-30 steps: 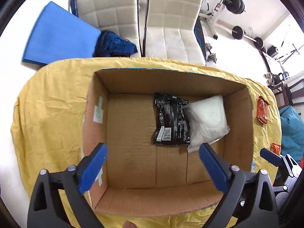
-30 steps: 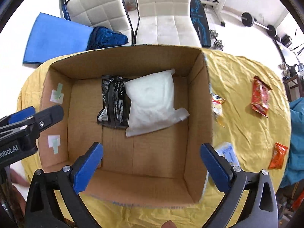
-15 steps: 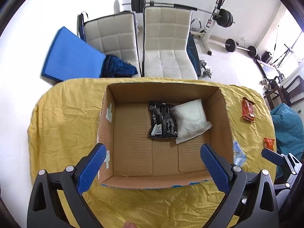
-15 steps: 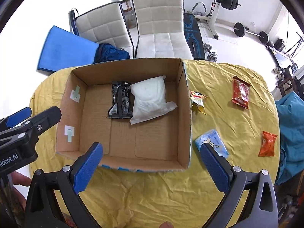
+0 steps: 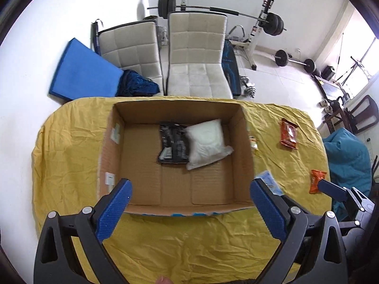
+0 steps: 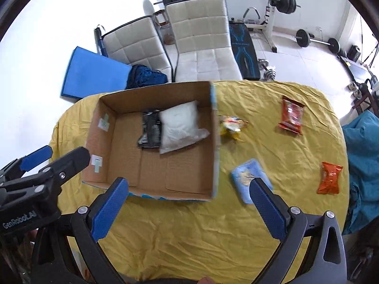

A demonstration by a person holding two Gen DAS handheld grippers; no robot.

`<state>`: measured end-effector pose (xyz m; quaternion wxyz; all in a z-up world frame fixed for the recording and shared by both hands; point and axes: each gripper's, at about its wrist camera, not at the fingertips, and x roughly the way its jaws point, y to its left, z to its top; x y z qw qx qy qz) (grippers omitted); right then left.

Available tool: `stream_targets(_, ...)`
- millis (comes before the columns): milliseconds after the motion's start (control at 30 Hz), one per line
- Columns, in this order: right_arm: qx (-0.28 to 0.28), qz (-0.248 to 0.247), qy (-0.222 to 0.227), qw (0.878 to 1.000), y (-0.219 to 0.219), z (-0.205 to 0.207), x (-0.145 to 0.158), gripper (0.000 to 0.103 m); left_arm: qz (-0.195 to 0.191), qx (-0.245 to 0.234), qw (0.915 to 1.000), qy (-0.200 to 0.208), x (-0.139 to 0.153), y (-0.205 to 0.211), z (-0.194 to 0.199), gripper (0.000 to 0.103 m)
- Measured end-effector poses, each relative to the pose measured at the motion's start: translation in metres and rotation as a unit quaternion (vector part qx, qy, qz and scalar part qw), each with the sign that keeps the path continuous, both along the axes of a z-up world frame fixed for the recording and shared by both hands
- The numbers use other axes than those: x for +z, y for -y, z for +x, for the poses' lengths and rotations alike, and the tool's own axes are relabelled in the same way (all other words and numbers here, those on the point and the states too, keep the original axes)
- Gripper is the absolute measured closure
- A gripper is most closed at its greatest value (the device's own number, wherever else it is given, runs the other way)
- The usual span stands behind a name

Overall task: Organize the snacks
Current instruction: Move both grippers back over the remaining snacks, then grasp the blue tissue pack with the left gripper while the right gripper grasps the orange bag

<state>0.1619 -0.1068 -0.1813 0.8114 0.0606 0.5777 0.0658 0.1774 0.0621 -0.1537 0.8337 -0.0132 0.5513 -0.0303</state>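
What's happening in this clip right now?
A person holds two grippers above a table with a yellow cloth, sorting snacks into a cardboard box. The left gripper and right gripper are both open and empty. A black packet and a white pouch lie in the box. A yellow packet, a light blue packet, a red packet and an orange packet lie on the cloth outside it.

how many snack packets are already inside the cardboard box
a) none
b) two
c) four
b) The cardboard box holds only a black packet and a white packet lying side by side; the yellow, light blue, red and orange packets lie outside on the yellow cloth.
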Motion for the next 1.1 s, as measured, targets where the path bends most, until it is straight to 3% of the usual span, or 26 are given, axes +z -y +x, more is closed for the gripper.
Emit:
stream_targets(133,-0.026,0.0,-0.015,1.0,0.065,-0.001,-0.005,0.0,-0.009,-0.024,0.9995,-0.016,-0.009,0.057,0.008,0.001)
stream_targets(300,-0.088,-0.026,-0.042,0.995,0.174,-0.002,-0.024,0.0,-0.033,-0.048,0.996,-0.068,-0.044,0.136,0.026,0.001)
stream_targets(433,-0.147,-0.046,-0.078,0.985,0.273,-0.003,-0.057,0.0,-0.044,-0.057,0.9864,-0.148,-0.101,0.194,0.039,0.001)
stream_targets(600,-0.183,-0.053,-0.126,0.974,0.358,-0.001,-0.109,0.0,-0.049,-0.037,0.9677,-0.244,-0.179,0.231,0.039,0.001)
stream_targets(700,-0.192,-0.05,-0.151,0.968,0.385,-0.002,-0.139,0.0,-0.044,-0.013,0.9579,-0.283,-0.217,0.238,0.041,0.002)
stream_targets(900,-0.195,-0.014,-0.198,0.961,0.407,0.001,-0.204,0.0,-0.026,0.029,0.945,-0.325,-0.264,0.24,0.051,0.002)
stream_targets(1100,-0.196,0.007,-0.209,0.958,0.408,0.011,-0.235,0.0,-0.039,0.072,0.9314,-0.355,-0.295,0.233,0.066,0.002)
